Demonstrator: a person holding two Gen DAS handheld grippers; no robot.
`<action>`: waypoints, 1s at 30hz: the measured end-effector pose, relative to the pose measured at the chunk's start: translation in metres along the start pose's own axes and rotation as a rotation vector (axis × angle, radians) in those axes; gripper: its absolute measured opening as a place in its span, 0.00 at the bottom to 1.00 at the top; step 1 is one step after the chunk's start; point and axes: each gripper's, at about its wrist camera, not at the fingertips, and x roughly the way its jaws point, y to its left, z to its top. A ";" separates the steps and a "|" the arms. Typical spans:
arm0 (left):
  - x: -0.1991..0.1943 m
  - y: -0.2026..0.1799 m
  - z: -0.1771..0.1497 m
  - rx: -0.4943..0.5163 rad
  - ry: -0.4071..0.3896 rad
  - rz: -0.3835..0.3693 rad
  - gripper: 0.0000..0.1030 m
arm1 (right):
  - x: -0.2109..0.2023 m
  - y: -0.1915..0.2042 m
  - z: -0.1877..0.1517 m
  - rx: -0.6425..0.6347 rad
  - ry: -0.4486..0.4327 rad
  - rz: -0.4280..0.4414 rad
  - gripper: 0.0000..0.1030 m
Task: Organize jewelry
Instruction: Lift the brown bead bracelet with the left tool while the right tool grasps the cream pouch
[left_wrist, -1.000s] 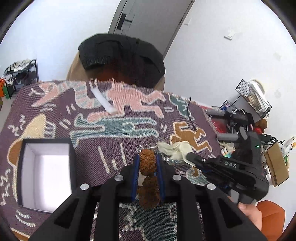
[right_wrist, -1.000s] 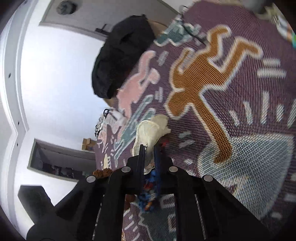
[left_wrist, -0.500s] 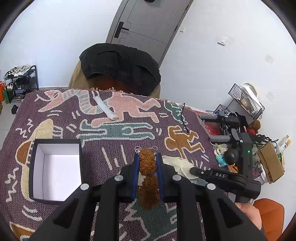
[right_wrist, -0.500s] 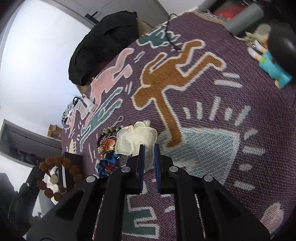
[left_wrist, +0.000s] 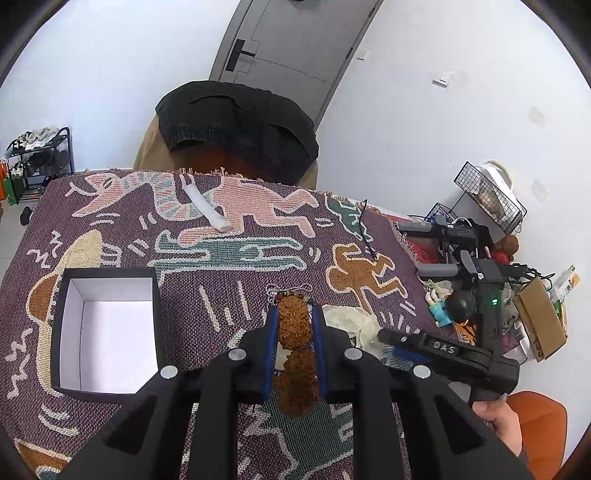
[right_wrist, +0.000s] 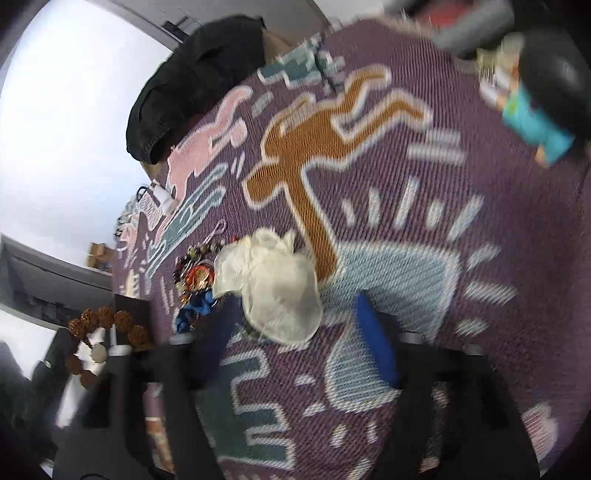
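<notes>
My left gripper (left_wrist: 293, 321) is shut on a brown rough-bead bracelet (left_wrist: 295, 350) and holds it above the patterned cloth. The bracelet also shows at the left of the right wrist view (right_wrist: 107, 325). An open black box with a white inside (left_wrist: 107, 328) lies to the left. A pile of coloured bead jewelry (right_wrist: 195, 277) and a cream organza pouch (right_wrist: 273, 288) lie on the cloth. My right gripper (right_wrist: 299, 332) is open, its jaws spread wide on either side of the pouch; that view is blurred. The right gripper also shows in the left wrist view (left_wrist: 384, 334).
The purple patterned cloth (left_wrist: 240, 266) covers the table. A white roll (left_wrist: 207, 205) lies at the far side, a black cable (left_wrist: 365, 229) at the right. A chair with a black garment (left_wrist: 236, 122) stands behind. Toys and clutter (left_wrist: 458, 306) crowd the right edge.
My right gripper has opened wide and now straddles the cream pouch. My left gripper has lifted higher with the brown bracelet, showing more of the table.
</notes>
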 end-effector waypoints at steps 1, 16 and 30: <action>0.001 0.000 0.000 -0.002 0.001 0.001 0.16 | -0.004 0.004 0.001 -0.027 -0.025 -0.019 0.69; 0.002 0.011 0.004 -0.020 -0.003 0.015 0.16 | 0.038 0.057 0.005 -0.367 0.057 -0.205 0.05; -0.052 0.050 0.030 -0.042 -0.099 0.091 0.16 | -0.041 0.131 0.002 -0.465 -0.084 -0.031 0.05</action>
